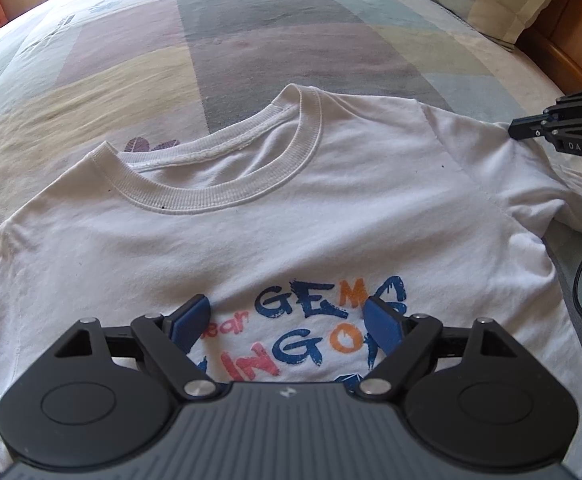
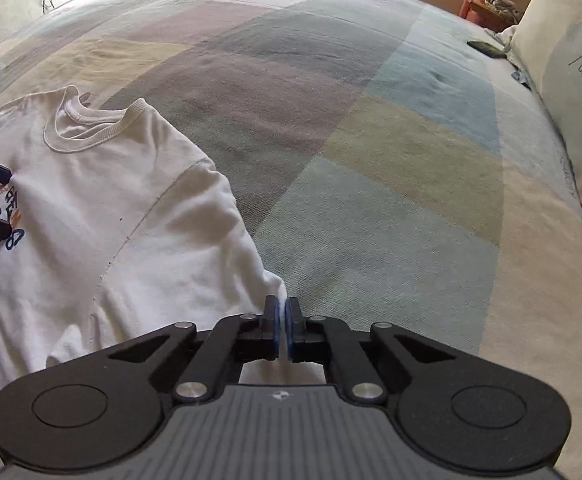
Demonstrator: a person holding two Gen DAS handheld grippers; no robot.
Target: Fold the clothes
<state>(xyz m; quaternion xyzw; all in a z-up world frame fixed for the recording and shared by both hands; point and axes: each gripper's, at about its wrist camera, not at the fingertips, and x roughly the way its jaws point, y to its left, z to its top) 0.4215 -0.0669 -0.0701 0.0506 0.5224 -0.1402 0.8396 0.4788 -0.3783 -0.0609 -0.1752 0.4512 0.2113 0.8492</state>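
Daylight's coming in bright from the far side, blowing out the top corners, while fisheye is bending the bedspread [image 2: 371,128] edges; everything's staying fairly sharp.

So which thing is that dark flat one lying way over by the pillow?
Start at the big bed with its patchwork cover and go to the cream pillow at its far right. Just left of the pillow lies a small dark slab, perhaps a phone. It is the only black, hard-edged thing there.
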